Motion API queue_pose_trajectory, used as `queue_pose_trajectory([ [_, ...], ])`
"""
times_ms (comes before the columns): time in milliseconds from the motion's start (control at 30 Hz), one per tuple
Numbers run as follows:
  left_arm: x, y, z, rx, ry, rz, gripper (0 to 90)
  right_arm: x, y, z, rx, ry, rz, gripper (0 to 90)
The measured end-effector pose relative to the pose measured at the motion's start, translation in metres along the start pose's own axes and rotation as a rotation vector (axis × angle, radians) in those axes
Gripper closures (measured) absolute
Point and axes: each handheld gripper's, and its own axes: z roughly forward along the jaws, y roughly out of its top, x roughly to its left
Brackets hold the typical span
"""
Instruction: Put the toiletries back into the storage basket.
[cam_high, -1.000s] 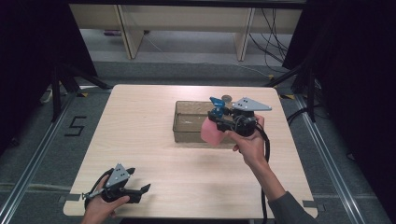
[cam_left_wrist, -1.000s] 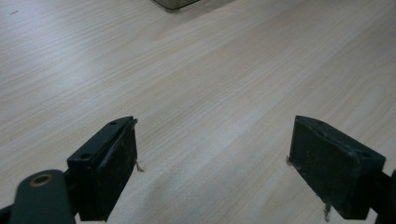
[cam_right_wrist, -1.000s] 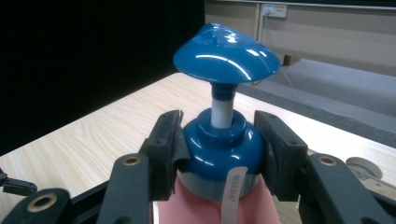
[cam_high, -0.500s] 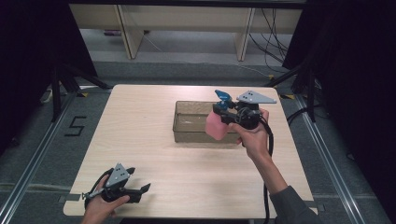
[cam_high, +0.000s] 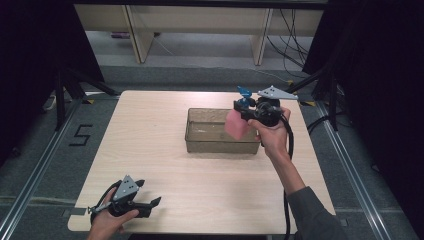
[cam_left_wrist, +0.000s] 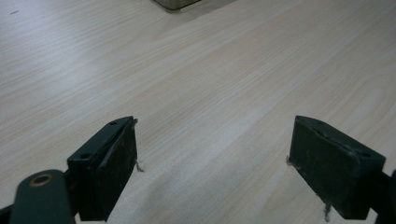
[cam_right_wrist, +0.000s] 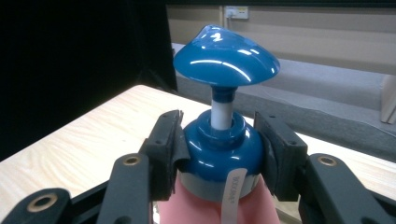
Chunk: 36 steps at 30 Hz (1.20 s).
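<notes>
A: High view first. Right tool (cam_high: 248, 111) pinches a pink pump bottle (cam_high: 235, 125) by its blue collar. Bottle hangs over the right end of the clear plastic bin (cam_high: 200, 141), its body partly in front of the bin's right wall.

B: Change against the earlier frames?

A: Over the last second the hand carried the bottle a little toward the right edge of the tabletop (cam_high: 150, 160), and slightly higher. A second ago the pink body sat lower against the bin; now more of it clears the rim. Grip unchanged throughout.

B: Right gripper view confirm the hold?

A: Yes. Both pads press on the blue collar (cam_right_wrist: 219, 144) below the pump head (cam_right_wrist: 226, 56), one on each side. White label tag hangs in front. Bottle upright, pump on top.

B: Reading of that?

A: Judgement only: bottle is coming out of the bin, lift nearly complete. Next would be a set-down on bare wood beside the bin. Risk is the base catching the right wall if the hand moves sideways too soon.

B: Left side?

A: Left tool (cam_high: 150, 204) rests at the near-left corner of the tabletop, spread wide, nothing between the pads. Left gripper view shows bare wood between them. No movement there.
</notes>
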Motion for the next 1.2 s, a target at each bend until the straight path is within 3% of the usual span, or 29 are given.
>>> queue_pose_trajectory([
  [367,-0.001,0.000,-0.001,0.012,0.008,0.002,14.8,-0.017,0.001,0.012,0.009,-0.044,0.032,53.5],
  [467,0.000,0.000,0.001,-0.007,-0.002,-0.003,14.8,-0.019,-0.001,0.016,0.017,-0.059,0.032,53.6],
  [533,-0.001,0.000,-0.001,0.012,0.009,-0.001,14.8,-0.022,-0.002,0.019,0.014,-0.063,0.025,53.5],
  [733,0.000,-0.001,0.000,0.003,-0.002,0.000,14.8,-0.028,-0.005,0.026,0.030,-0.068,0.048,53.6],
  [833,0.000,0.000,0.000,-0.009,-0.001,0.000,14.8,-0.029,-0.005,0.026,0.033,-0.074,0.047,53.6],
  [867,0.000,0.000,0.000,0.001,-0.001,0.003,14.8,-0.031,-0.007,0.028,0.027,-0.089,0.022,53.5],
  [1000,0.000,0.000,0.000,-0.009,-0.001,-0.002,14.8,-0.030,-0.009,0.028,0.046,-0.083,0.052,53.5],
  [1200,0.000,0.000,0.000,-0.010,-0.001,-0.001,14.8,-0.032,-0.015,0.029,0.047,-0.079,0.036,53.5],
])
